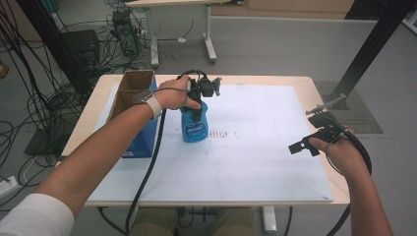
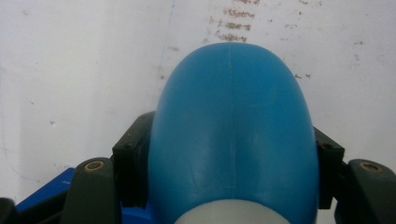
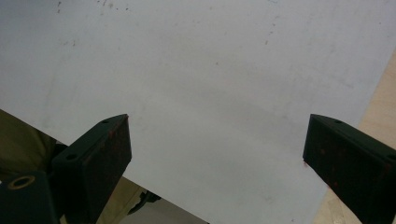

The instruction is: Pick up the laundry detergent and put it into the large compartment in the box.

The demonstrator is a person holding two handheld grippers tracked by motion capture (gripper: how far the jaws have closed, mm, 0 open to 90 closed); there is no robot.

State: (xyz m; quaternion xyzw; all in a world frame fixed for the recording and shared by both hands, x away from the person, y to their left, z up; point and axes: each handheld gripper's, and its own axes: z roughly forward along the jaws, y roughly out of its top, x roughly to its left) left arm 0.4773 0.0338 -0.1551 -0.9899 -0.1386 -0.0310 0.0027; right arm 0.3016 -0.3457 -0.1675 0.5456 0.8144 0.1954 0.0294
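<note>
On the sheet [image 1: 255, 147], just right of the box [image 1: 135, 115], your left gripper [image 1: 197, 105] pinches the upright blue bottle [image 1: 194, 125] from above. The grasp looks made; lifting and placing remain. Your right gripper [image 1: 314, 140] hovers spread, near right.

Blue plastic bottle [image 1: 194, 125]: upright on the white sheet, left of centre, just right of the blue-sided cardboard box; rounded shoulders, white-and-dark label on its near face, lower body bare; from above, in the left gripper view, bottle [image 2: 232, 135] shows smooth glossy blue with a vertical mould seam; a pale band at the bottom edge.
</note>
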